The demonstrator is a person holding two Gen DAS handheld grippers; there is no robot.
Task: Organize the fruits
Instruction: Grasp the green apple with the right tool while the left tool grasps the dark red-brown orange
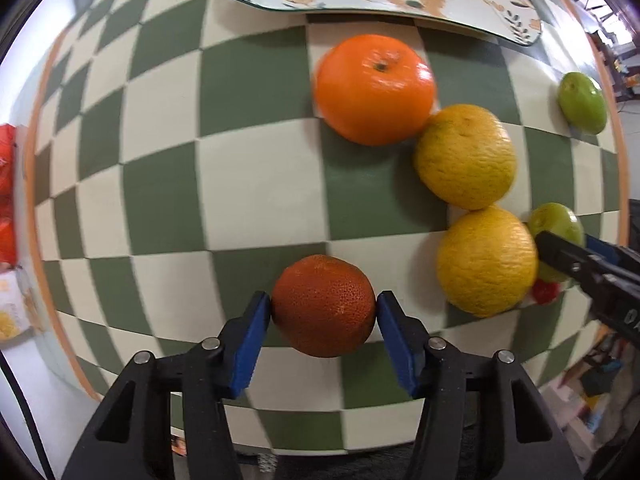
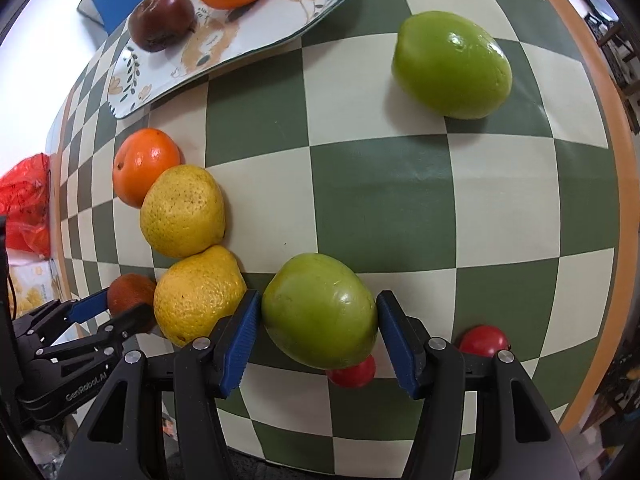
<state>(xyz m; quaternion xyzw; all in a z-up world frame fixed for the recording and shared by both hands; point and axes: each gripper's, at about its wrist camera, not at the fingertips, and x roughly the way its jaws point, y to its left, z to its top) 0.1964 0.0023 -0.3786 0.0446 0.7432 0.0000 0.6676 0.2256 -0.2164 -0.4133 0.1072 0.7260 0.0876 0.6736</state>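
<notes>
You have the left gripper [image 1: 324, 306] clamped on the dark orange [image 1: 324, 304] and the right gripper [image 2: 318, 312] jaws gripping a green fruit [image 2: 320, 312] above the worktop [image 2: 380, 208], so next carry both to the plate [image 2: 248, 36].

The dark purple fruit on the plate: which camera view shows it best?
The right wrist view: the dark purple fruit sits whole on the plate. The left wrist view shows only a sliver at the top edge.
</notes>
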